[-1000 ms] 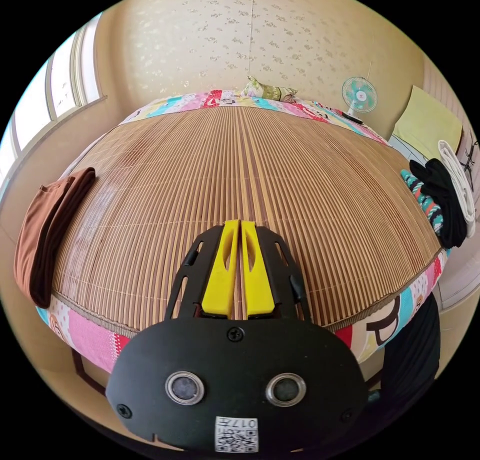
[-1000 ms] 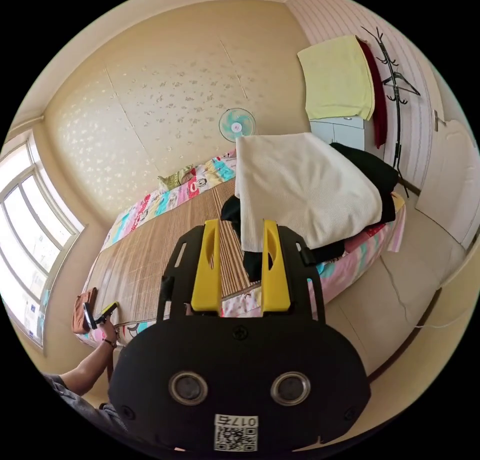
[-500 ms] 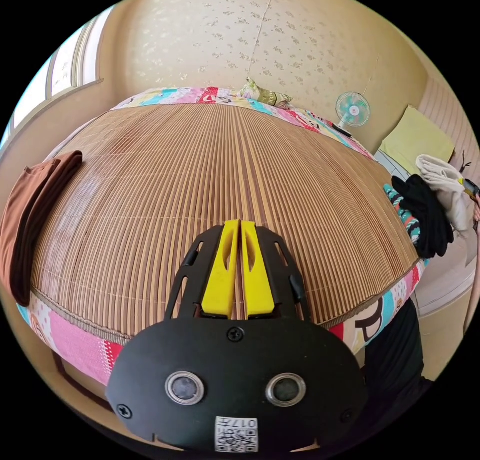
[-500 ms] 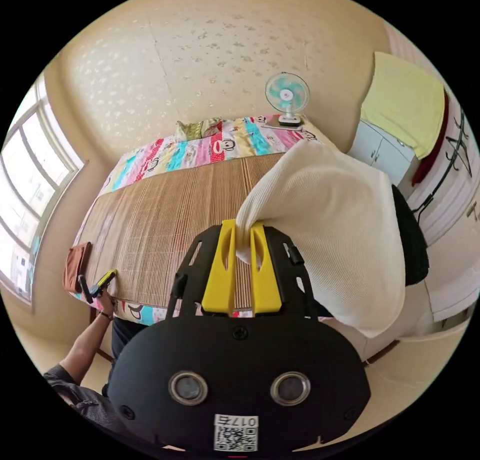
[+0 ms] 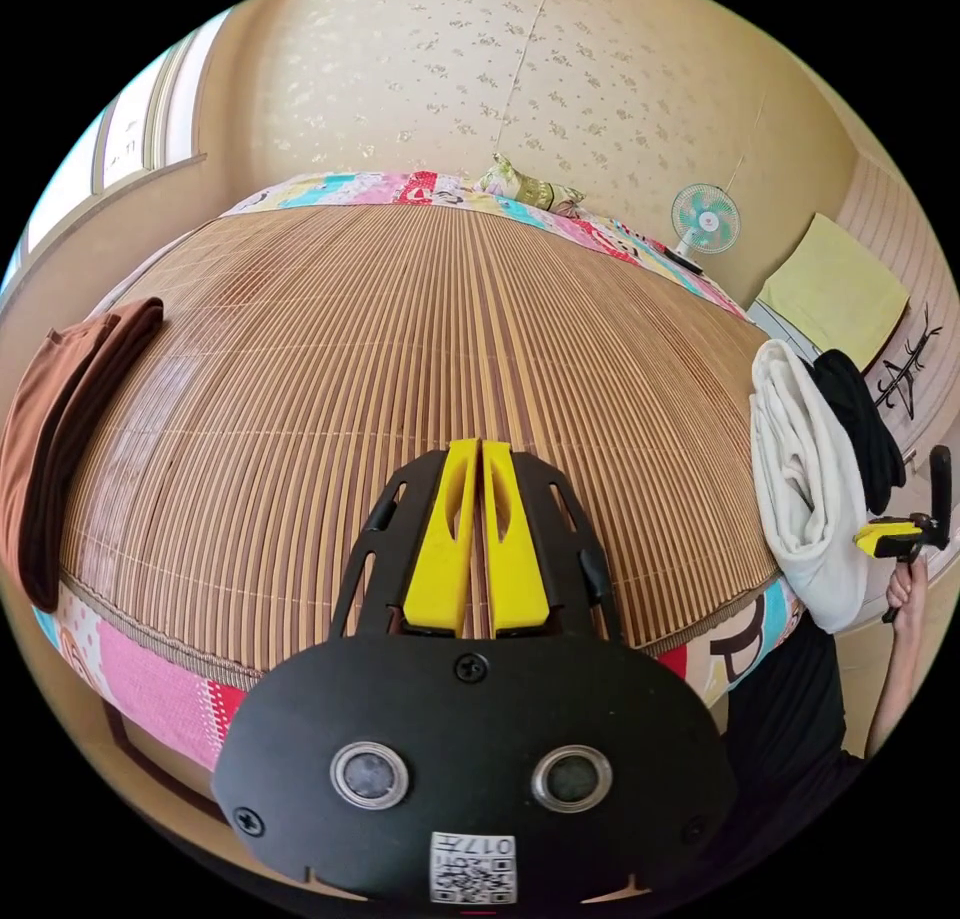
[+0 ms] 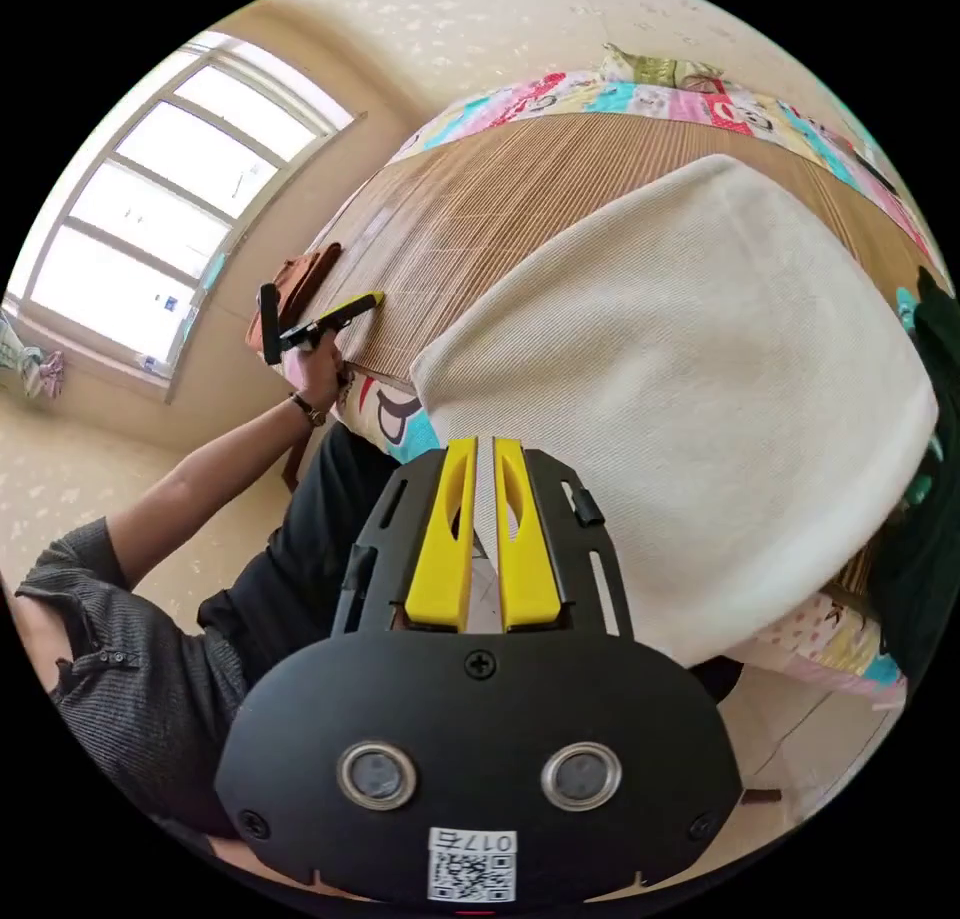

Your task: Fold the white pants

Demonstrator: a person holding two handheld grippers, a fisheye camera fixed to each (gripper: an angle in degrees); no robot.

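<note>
Right tool (image 6: 478, 459) pinching white pants (image 6: 700, 379) edge, draping over bed mat (image 5: 400, 359); left tool (image 5: 478, 459) hovering, jaws pressed together, gripping nothing.

L gripper (image 5: 483, 451) fingers together; R gripper (image 6: 483, 449) fingers near-closed, hand-held.

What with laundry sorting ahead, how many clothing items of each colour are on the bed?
White: 1, the white pants
Black: 1, a black garment
Brown: 1, a brown stack
Teal-striped: 1, a teal-striped piece, mostly hidden
Total: 4
</note>
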